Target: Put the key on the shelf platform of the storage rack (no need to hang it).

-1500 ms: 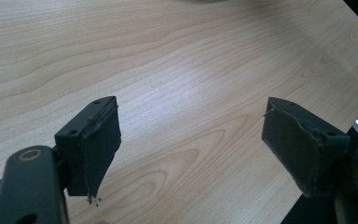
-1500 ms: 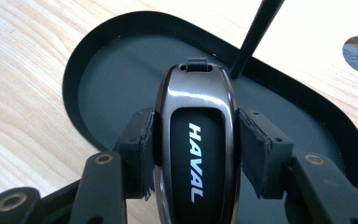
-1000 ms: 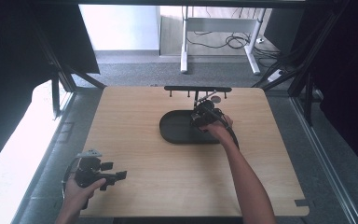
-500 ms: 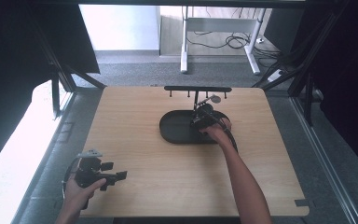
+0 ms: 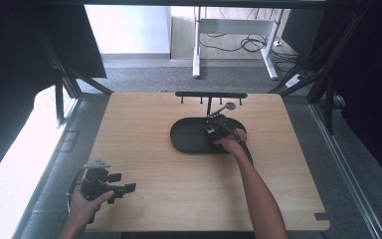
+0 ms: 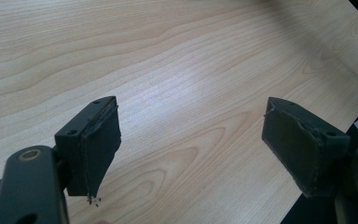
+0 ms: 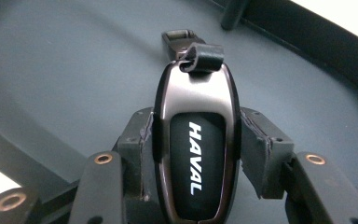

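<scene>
Centre of the high view: the right gripper (image 5: 214,130) reaches into the black oval tray (image 5: 184,137) below a hook rack (image 5: 211,94); the left gripper (image 5: 110,185) waits at lower left over the table (image 5: 179,189). Along the left gripper view, the jaws stand wide apart over bare wood. Mid-frame in the right gripper view, the jaws clamp a key fob (image 7: 196,149) by its sides above the tray floor; lift it straight, I'd judge, keeping its loop (image 7: 200,58) forward.

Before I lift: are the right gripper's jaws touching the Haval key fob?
Touching. The right gripper view shows the right gripper with both pads pressed against the sides of the key fob.
</scene>
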Tool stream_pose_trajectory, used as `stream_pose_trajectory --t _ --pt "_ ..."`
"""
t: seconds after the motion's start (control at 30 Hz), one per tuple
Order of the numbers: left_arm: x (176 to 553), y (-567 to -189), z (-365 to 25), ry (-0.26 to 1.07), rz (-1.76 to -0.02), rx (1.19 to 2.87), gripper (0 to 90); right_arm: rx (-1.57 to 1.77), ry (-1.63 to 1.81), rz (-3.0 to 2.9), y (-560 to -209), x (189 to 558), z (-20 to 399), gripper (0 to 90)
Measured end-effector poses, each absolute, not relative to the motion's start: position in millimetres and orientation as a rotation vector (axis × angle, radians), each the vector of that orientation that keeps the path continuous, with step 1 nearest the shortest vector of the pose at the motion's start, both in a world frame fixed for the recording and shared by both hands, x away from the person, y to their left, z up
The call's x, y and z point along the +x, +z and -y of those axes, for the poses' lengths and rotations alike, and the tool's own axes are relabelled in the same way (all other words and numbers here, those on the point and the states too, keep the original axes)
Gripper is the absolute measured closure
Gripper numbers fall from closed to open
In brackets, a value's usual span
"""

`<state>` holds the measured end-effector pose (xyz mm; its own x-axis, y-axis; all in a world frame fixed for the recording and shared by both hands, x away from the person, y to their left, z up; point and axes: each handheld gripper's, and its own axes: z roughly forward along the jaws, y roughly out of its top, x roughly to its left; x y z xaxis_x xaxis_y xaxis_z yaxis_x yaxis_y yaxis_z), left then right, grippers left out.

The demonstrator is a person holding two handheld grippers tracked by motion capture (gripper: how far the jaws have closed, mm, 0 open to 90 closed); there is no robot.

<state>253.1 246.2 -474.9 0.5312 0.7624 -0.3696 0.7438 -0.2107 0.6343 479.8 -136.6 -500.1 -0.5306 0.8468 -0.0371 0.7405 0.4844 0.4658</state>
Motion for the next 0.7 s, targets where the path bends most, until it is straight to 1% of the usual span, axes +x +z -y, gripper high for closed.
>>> stream_pose_trajectory --t 0.4,0.53,0.7 --pt "253 -475 -246 0.029 -1.222 1.970 19.7 1.383 0.544 -2.467 -511 481 141 47.8" --pt "253 -475 -246 0.028 -1.224 1.969 19.7 1.361 0.554 -2.464 -507 479 140 44.2" --pt "253 -475 -245 0.030 -1.220 1.972 19.7 1.349 0.602 -2.445 -497 474 139 42.2"
